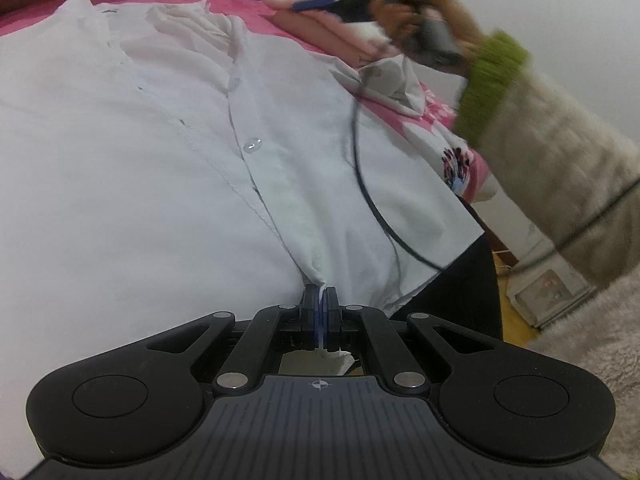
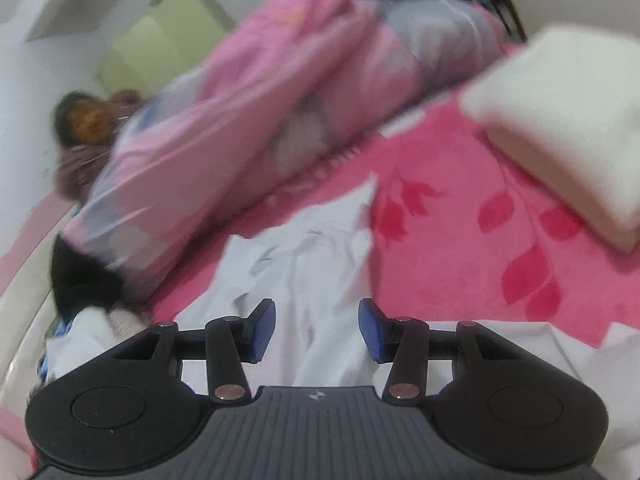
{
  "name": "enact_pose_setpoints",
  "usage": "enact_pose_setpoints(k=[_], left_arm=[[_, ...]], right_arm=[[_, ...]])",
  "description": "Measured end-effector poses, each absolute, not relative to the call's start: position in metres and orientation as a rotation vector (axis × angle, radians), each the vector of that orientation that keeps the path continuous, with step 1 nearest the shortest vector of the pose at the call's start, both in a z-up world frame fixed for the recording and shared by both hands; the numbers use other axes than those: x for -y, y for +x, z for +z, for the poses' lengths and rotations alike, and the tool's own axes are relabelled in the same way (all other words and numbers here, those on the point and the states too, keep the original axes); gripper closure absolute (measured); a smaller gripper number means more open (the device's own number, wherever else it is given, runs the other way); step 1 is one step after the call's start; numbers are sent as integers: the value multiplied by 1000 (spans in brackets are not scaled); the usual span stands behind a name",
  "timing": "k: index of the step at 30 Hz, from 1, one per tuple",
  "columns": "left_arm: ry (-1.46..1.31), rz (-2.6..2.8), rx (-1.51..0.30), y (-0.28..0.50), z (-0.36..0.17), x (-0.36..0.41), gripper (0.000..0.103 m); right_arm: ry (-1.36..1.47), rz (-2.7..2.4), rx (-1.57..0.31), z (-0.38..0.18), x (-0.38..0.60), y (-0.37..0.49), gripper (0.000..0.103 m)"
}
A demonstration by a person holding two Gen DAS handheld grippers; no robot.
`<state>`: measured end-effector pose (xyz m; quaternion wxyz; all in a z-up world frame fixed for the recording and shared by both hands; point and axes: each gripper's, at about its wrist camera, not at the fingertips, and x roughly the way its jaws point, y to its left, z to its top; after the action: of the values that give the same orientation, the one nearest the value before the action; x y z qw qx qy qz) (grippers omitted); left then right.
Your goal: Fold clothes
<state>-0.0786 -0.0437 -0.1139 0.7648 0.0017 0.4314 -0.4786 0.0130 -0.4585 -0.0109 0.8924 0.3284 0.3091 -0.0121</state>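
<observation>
A white button-up shirt (image 1: pixel 160 168) lies spread on a pink bed cover (image 1: pixel 256 8). My left gripper (image 1: pixel 320 300) is shut on the shirt's bottom hem near the button placket. In the left wrist view my right gripper (image 1: pixel 360 6) hovers blurred over the far side of the shirt, held by a hand in a green-cuffed sleeve. In the right wrist view my right gripper (image 2: pixel 317 328) is open and empty, just above the white shirt (image 2: pixel 320 280).
A pink and grey quilt (image 2: pixel 260 120) is bunched along the back of the bed. A white folded item (image 2: pixel 568 120) lies at the right on the pink floral cover (image 2: pixel 500 240). A black cable (image 1: pixel 364 176) trails across the shirt. The bed edge and floor (image 1: pixel 516 320) show at right.
</observation>
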Motion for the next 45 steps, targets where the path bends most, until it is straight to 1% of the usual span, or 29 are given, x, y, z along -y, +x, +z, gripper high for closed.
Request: enact_pose_setpoints(k=[4, 11, 16, 21, 24, 26, 27, 28, 30, 36, 42, 45], left_arm=[[-13, -1060, -937, -76, -117, 43, 103], [-22, -1091, -938, -74, -121, 45, 103], [-31, -1112, -938, -72, -123, 47, 103], [-48, -1124, -942, -71, -125, 48, 103], [-63, -1136, -946, -70, -127, 49, 103], [-75, -1139, -947, -71, -128, 48, 103], [-82, -1143, -943, -72, -128, 48, 103], [-89, -1148, -938, -73, -128, 48, 103], [-103, -1158, -928, -75, -128, 47, 103], [-147, -1195, -849, -86, -117, 42, 103], [-190, -1220, -756, -98, -102, 36, 103], [-198, -1228, -699, -106, -93, 31, 103]], right_arm=[[822, -92, -710, -38, 485, 50, 54], [915, -151, -734, -59, 507, 99, 54], [896, -136, -759, -62, 503, 139, 54], [794, -167, -781, -67, 493, 178, 54], [718, -190, -793, -70, 488, 197, 58], [692, -204, -805, -74, 487, 204, 73], [685, -210, -811, -76, 486, 207, 92], [683, -217, -810, -76, 487, 209, 99], [688, -227, -781, -71, 489, 207, 100], [618, -144, -658, -20, 481, 192, 100], [527, -29, -618, 36, 444, 197, 100], [457, 19, -626, 54, 415, 205, 100]])
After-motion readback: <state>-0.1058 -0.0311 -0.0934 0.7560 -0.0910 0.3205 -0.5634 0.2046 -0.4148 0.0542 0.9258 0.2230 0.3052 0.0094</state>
